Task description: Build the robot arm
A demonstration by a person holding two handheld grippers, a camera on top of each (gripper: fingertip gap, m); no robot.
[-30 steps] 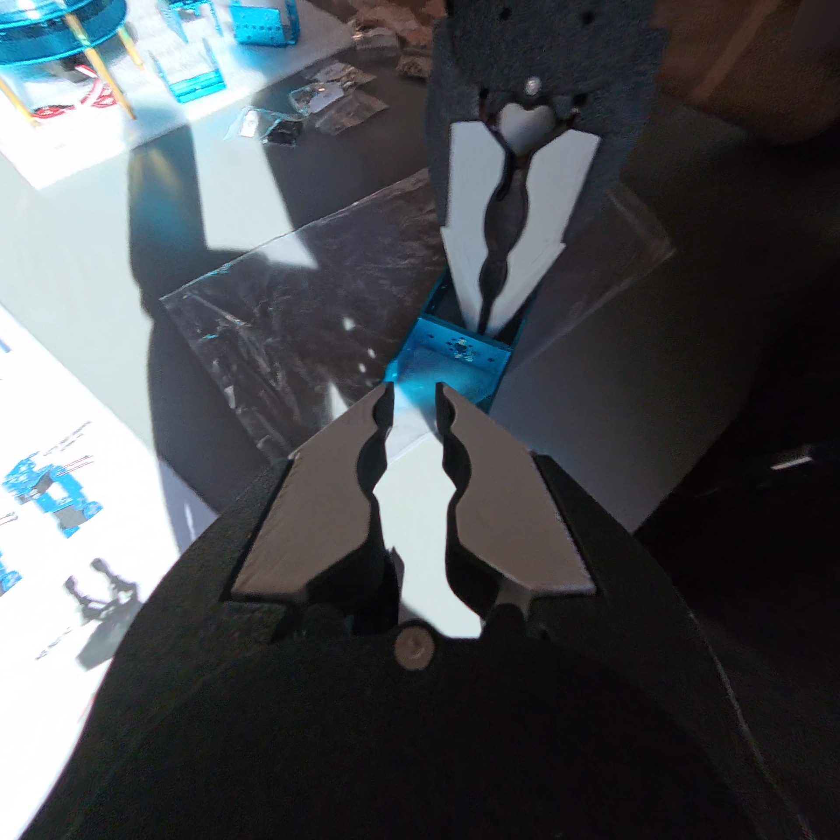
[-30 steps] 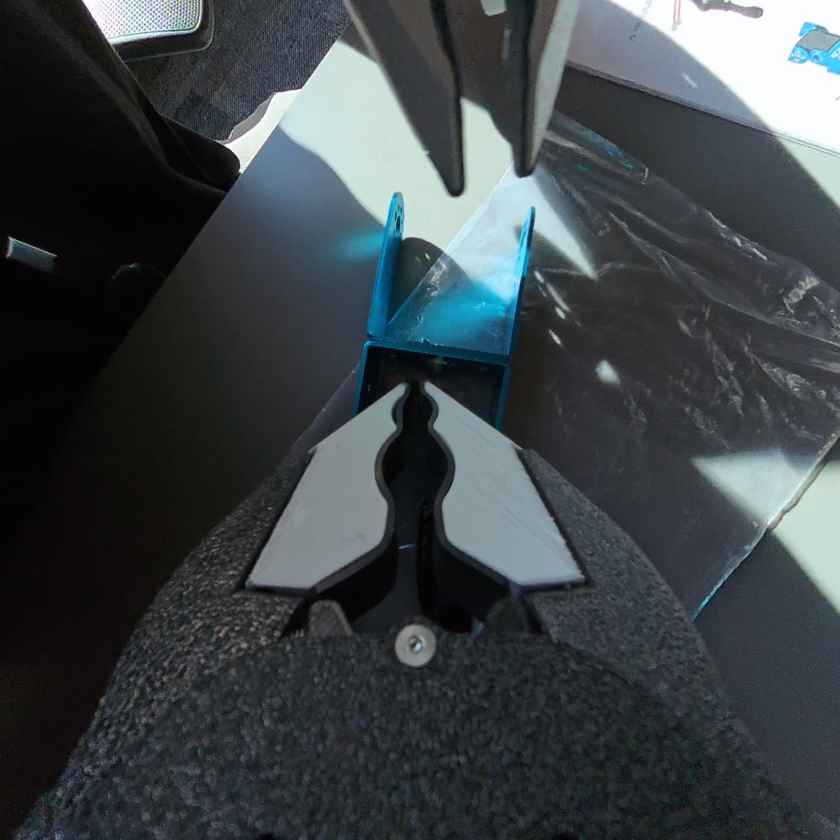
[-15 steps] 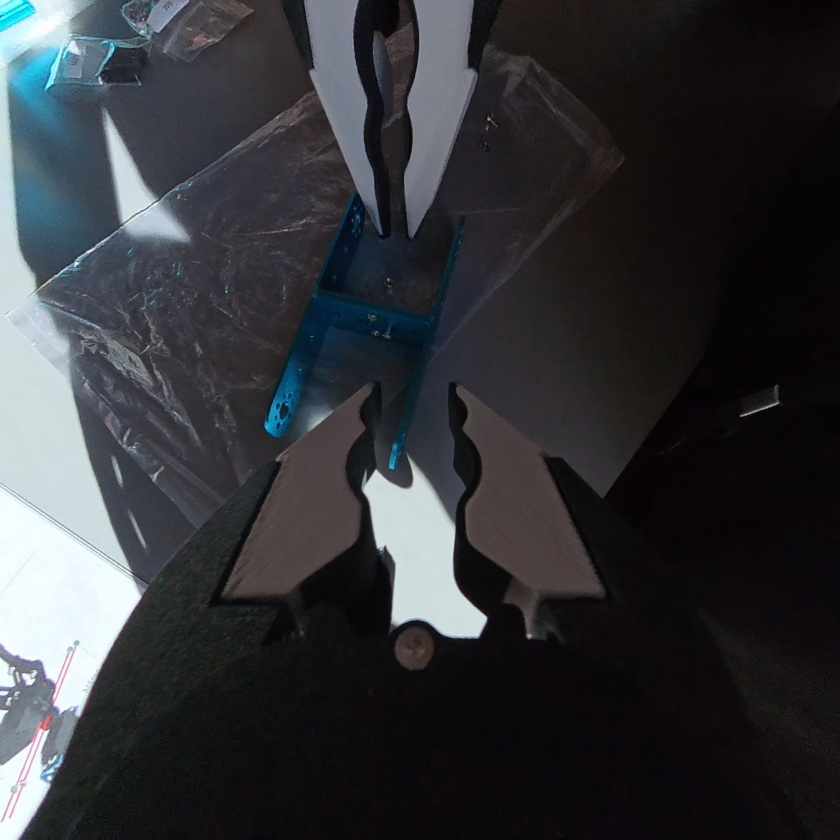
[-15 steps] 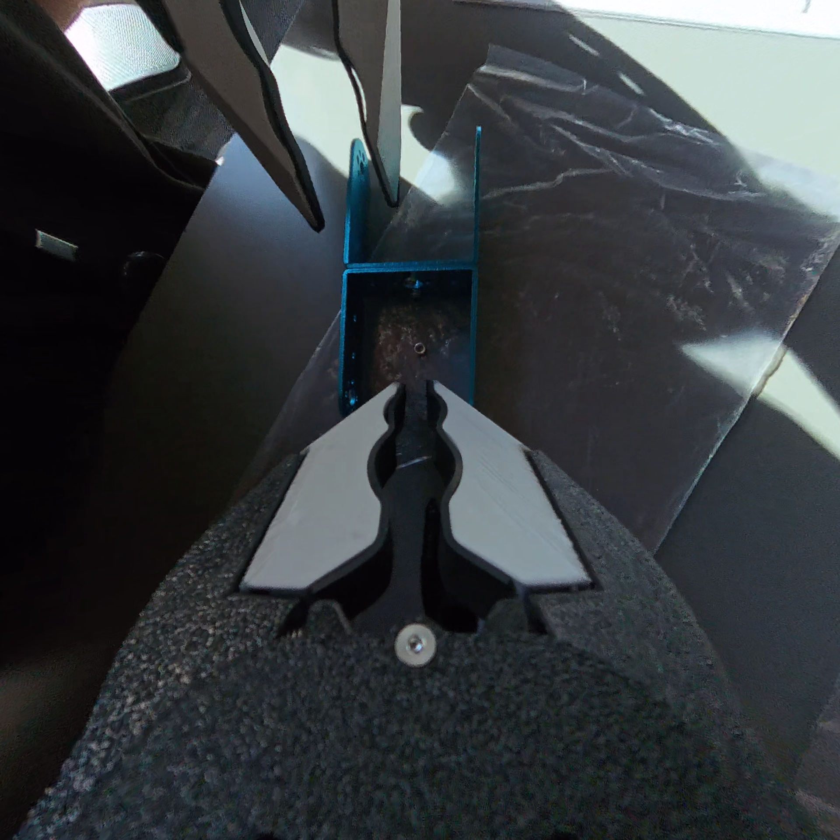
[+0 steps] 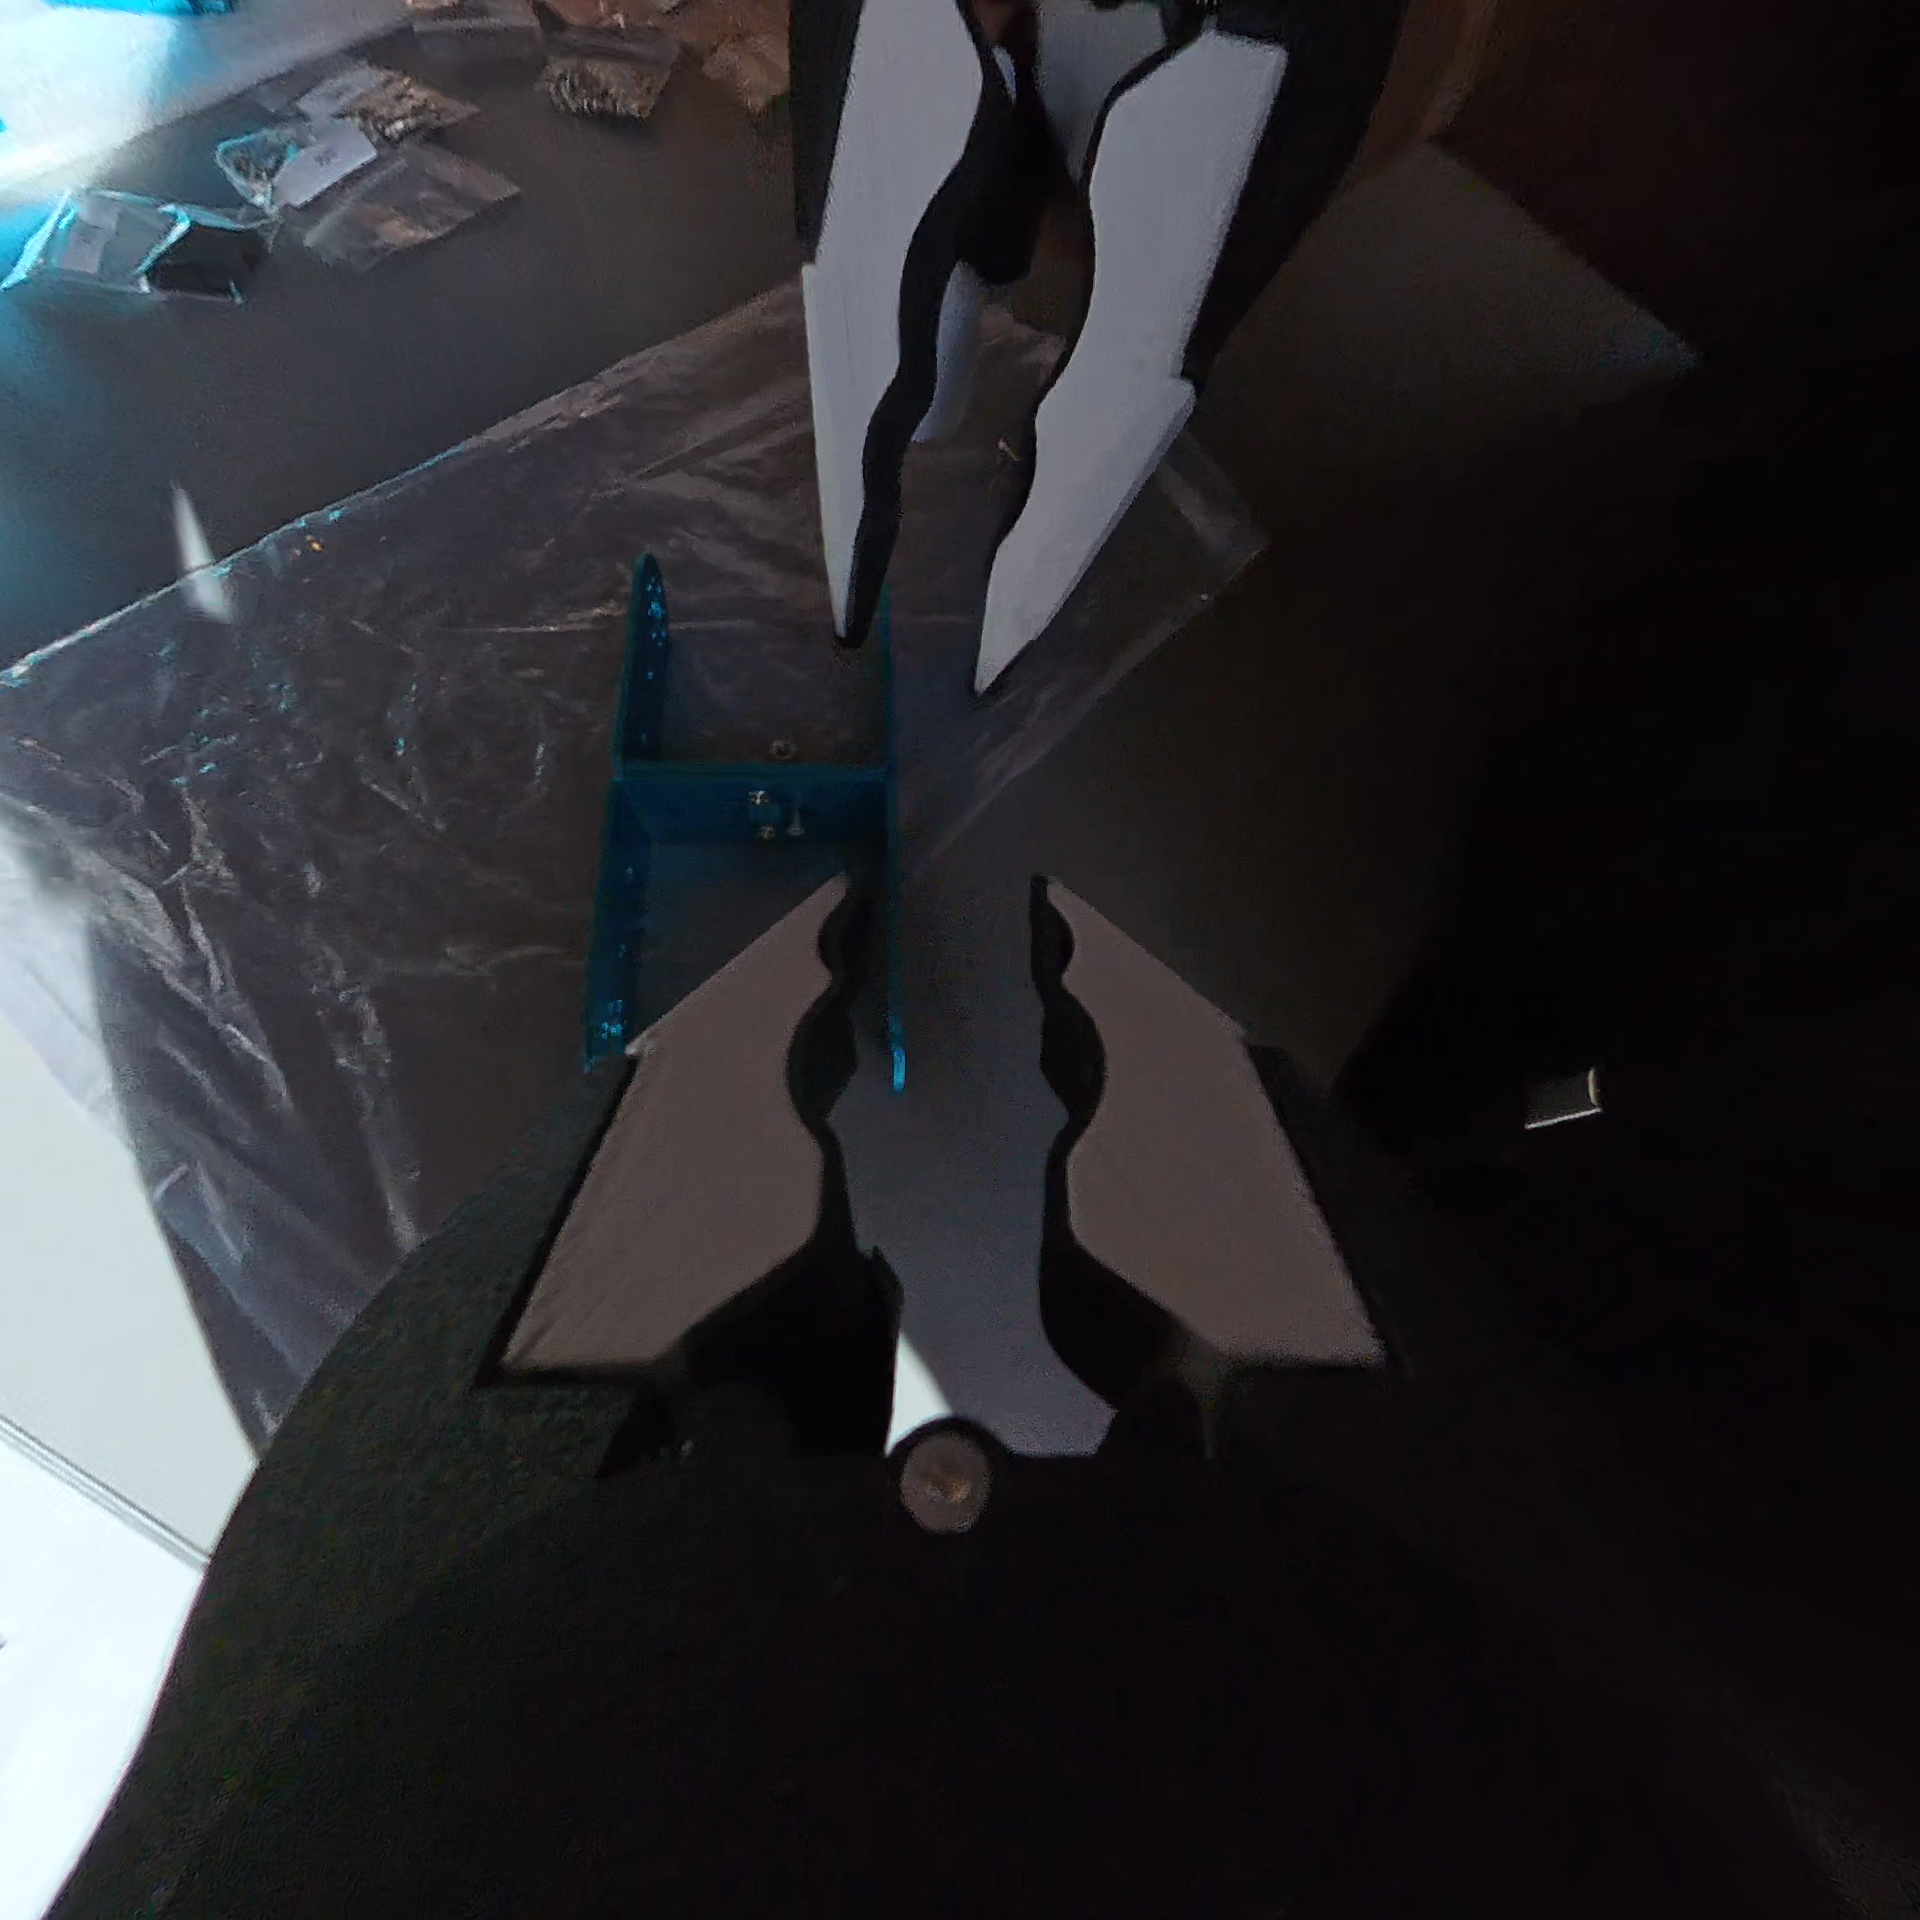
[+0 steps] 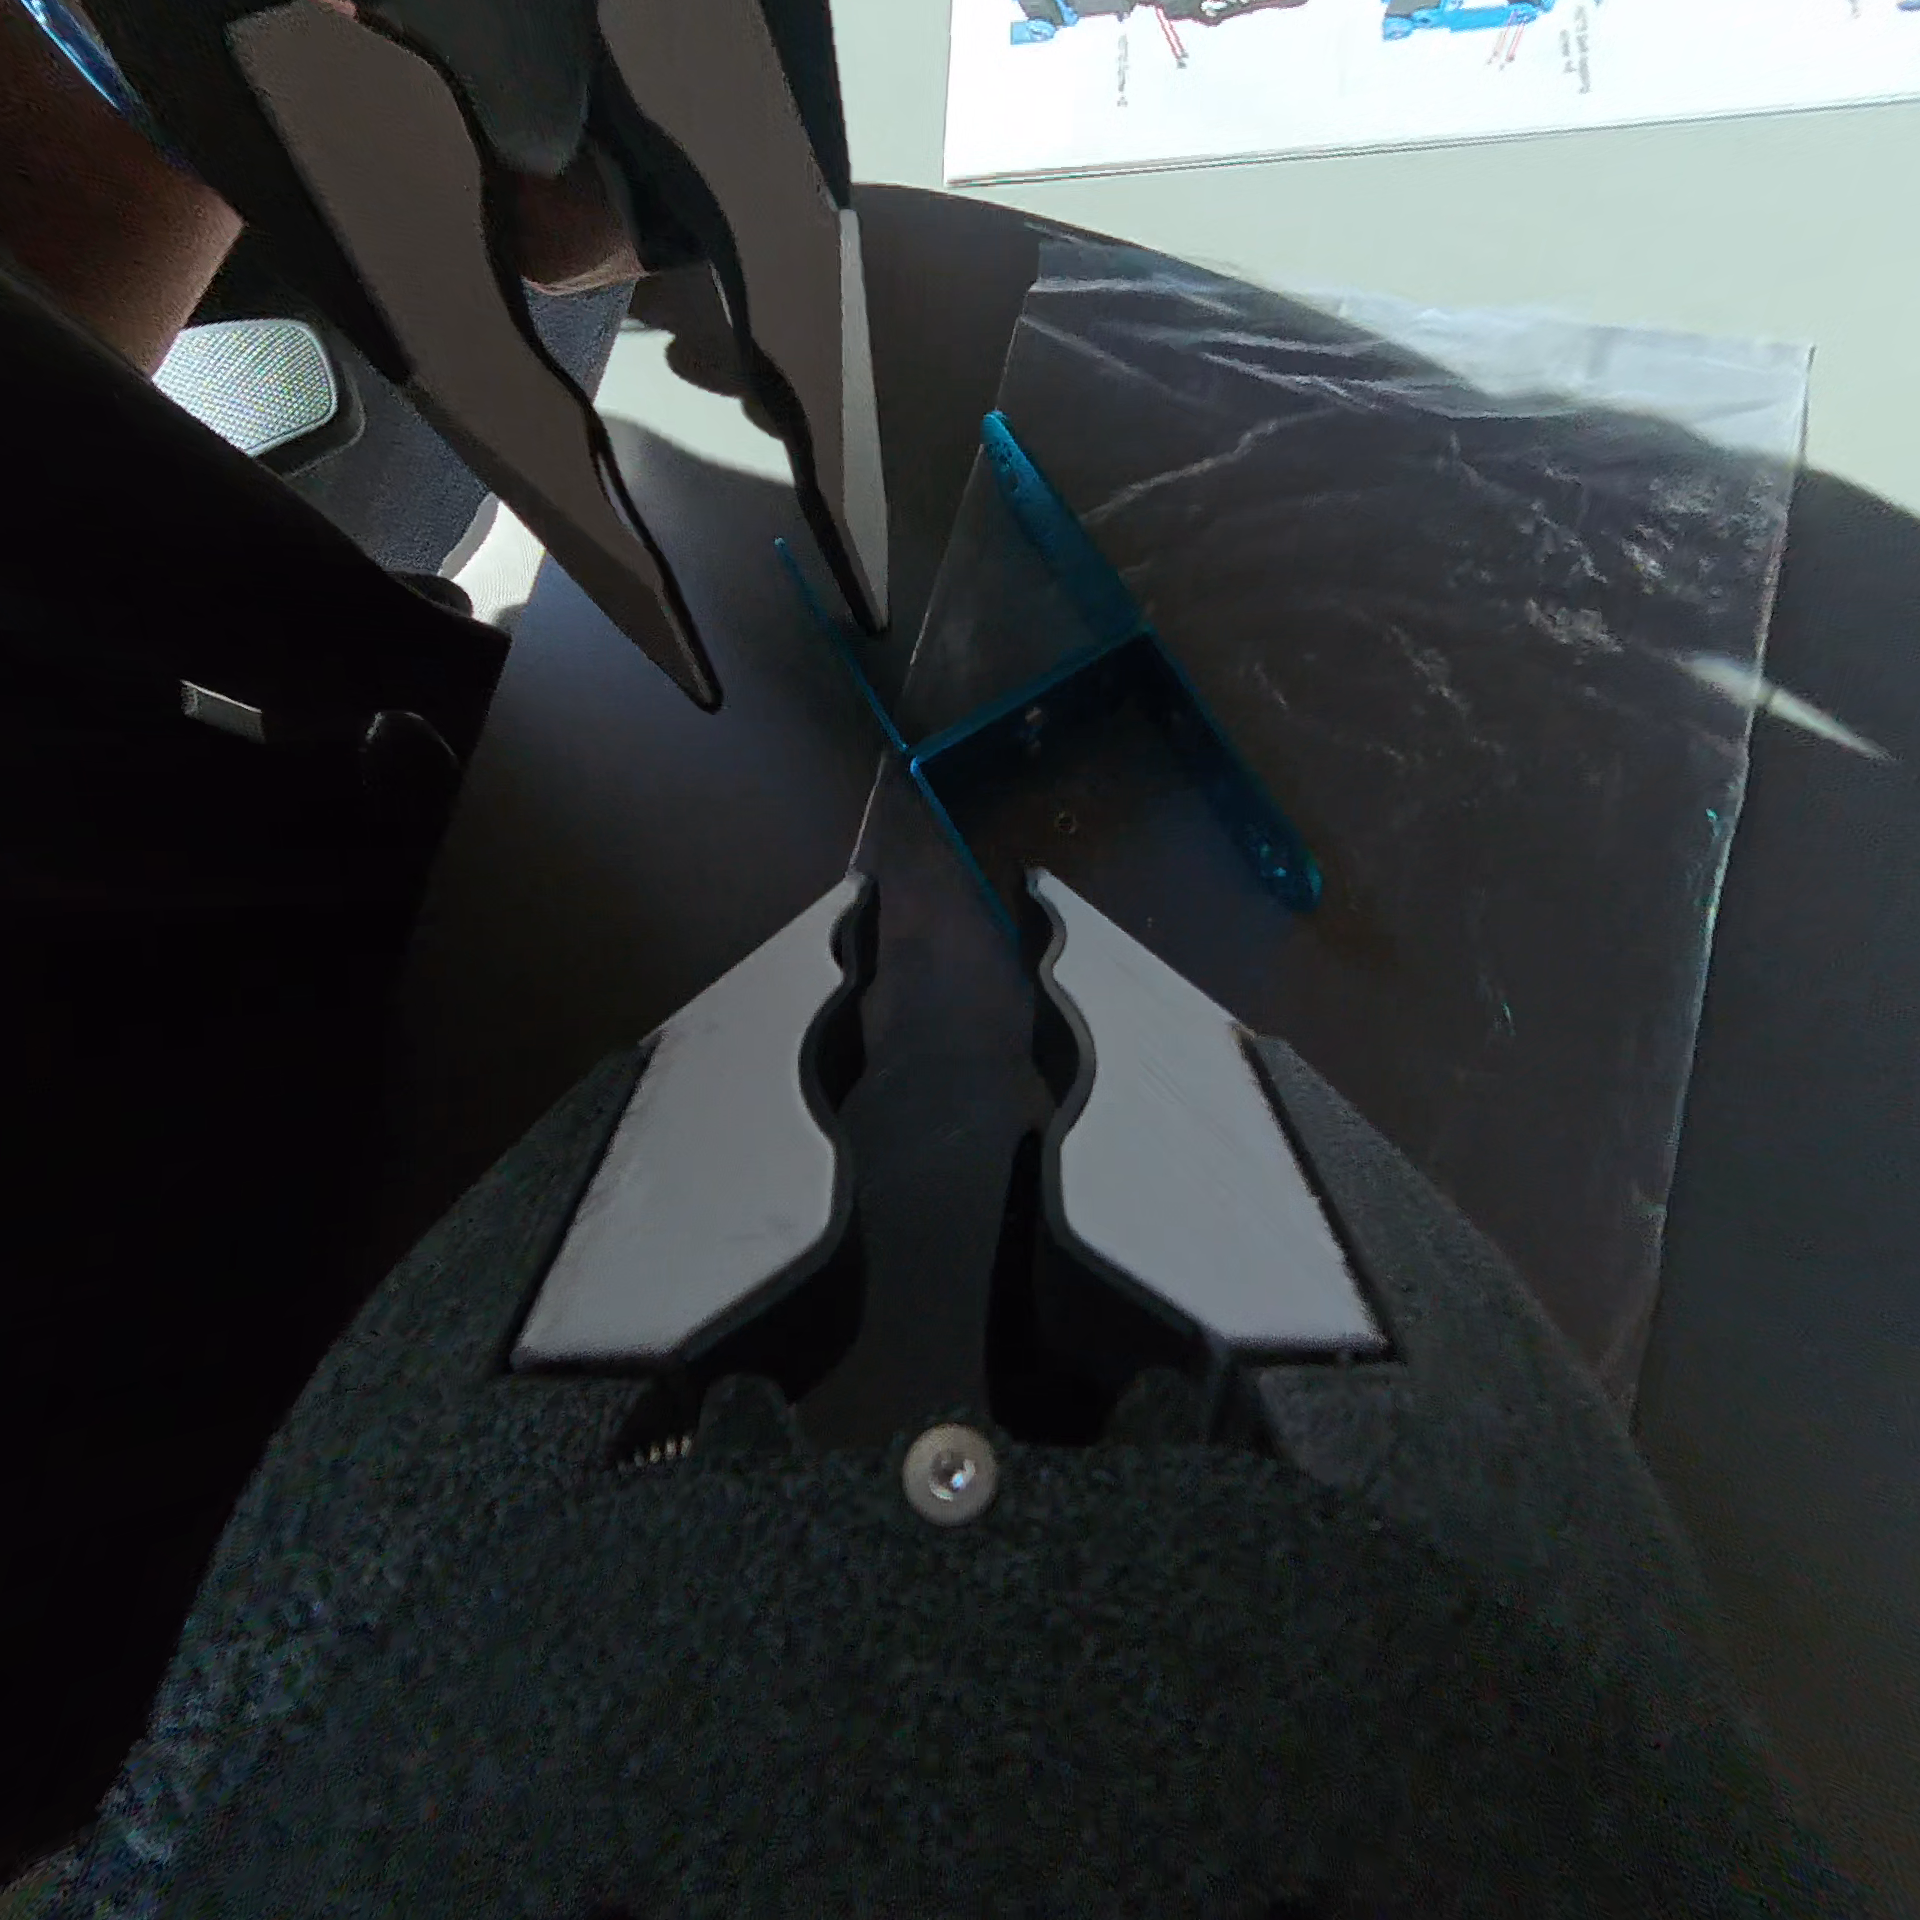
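Two grippers, one blue metal bracket, and neither one actually has it clamped as far as I can see.

Left wrist view first: the left gripper [image 5: 940, 904] has its jaws spread, and one side wall of the blue bracket [image 5: 748, 821] runs up into the gap between them, closer to one finger than the other. Can't tell if that finger is touching the wall or just beside it. The bracket is an H-ish piece, two long walls joined by a cross plate with a couple of small screws [image 5: 774, 816] in it. It's sitting on a crinkly clear plastic bag [image 5: 312, 779] spread flat on the table [image 5: 83, 1247]. The right gripper [image 5: 920, 655] comes in from the far side, also parted, with its tips either side of the far end of that same wall. A few small bags of parts [image 5: 343, 177] lie well off at the back.

Right wrist view: same story from the other end. The right gripper [image 6: 948, 894] is released, with the thin edge of the wall passing between its fingers, nearer one of them. The bracket [image 6: 1081, 686] still rests on the plastic bag [image 6: 1455, 623], at its near edge, not lifted. The left gripper [image 6: 790, 660] hangs opposite, jaws apart around the wall's other end. A printed sheet with diagrams [image 6: 1455, 73] sits beyond the bag.

So both are lined up on that wall, nothing squeezed.
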